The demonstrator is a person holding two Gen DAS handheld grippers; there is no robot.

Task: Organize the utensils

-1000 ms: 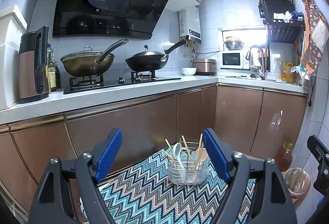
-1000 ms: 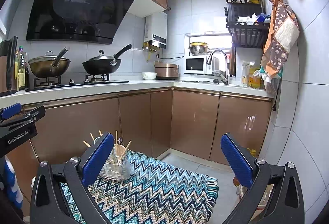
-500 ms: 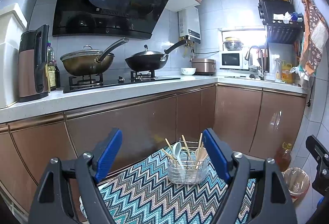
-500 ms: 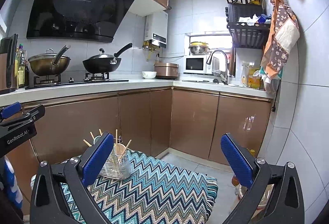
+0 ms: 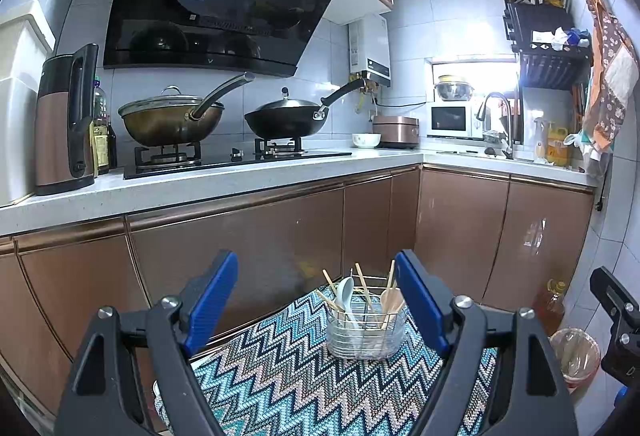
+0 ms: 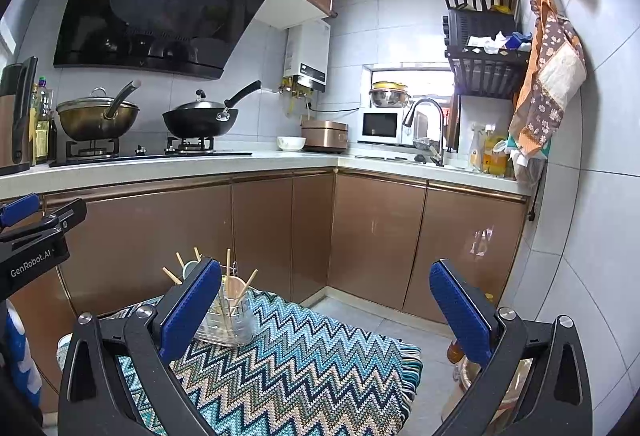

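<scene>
Both grippers up over the cloth, nothing in either. Left gripper low centre of the left view, jaws spread wide, empty. Right gripper low centre of the right view, jaws spread even wider, also empty

Holder, a clear wire-framed basket, stands upright on the zigzag cloth at lower centre-right of the left view, just inside my left gripper's right finger. In it: a white spoon, a wooden spoon and several chopsticks sticking up at angles. Can't count the chopsticks for certain

In the right view the holder is at lower left, partly hidden behind the right gripper's left finger. Can't tell if they touch. Left gripper body shows at the left edge of that view

Cloth in front of the holder is bare in both views. Background: brown cabinets, two woks on the hob in the upper left, sink tap at right of centre
</scene>
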